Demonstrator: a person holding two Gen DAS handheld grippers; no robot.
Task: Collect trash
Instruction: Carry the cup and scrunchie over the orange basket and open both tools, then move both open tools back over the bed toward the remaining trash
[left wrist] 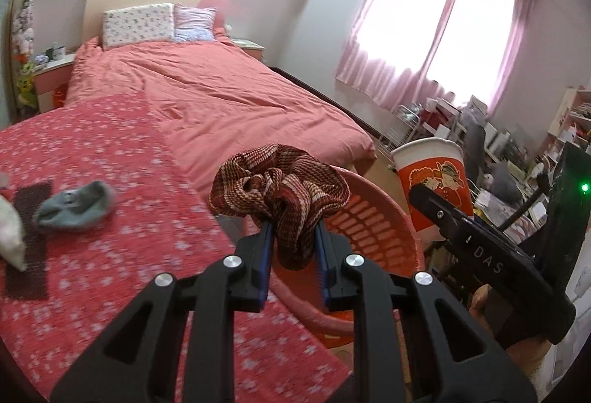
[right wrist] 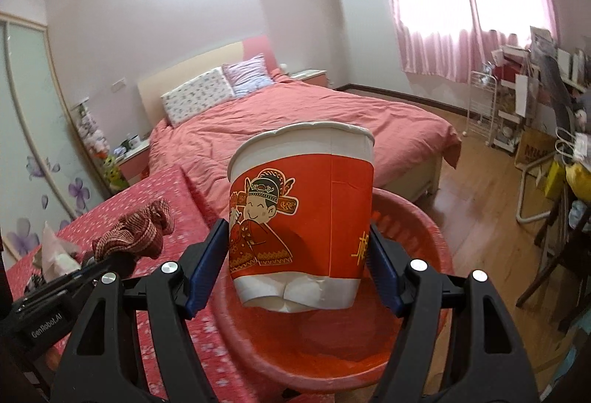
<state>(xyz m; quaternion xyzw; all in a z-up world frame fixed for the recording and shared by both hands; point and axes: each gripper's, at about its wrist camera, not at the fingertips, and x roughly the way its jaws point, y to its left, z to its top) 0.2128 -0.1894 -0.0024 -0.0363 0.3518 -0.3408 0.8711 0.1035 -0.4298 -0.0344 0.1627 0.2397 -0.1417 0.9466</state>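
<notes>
My left gripper [left wrist: 294,236] is shut on a crumpled red-brown patterned cloth [left wrist: 280,181], held over the near rim of a red plastic basket [left wrist: 369,218]. The same cloth [right wrist: 136,233] shows at the left in the right wrist view. My right gripper [right wrist: 299,255] is shut on a red and white paper cup [right wrist: 303,211] with a cartoon figure, held upright over the basket [right wrist: 424,240]. That cup [left wrist: 432,181] appears to the right of the basket in the left wrist view. A grey sock [left wrist: 74,205] lies on the red floral cover [left wrist: 129,218].
A bed with a pink quilt [left wrist: 221,89] stands behind the basket. A white crumpled item [left wrist: 11,236] and a dark strip [left wrist: 29,236] lie at the cover's left edge. A cluttered desk and white rack [right wrist: 517,107] fill the right side, on a wooden floor [right wrist: 480,181].
</notes>
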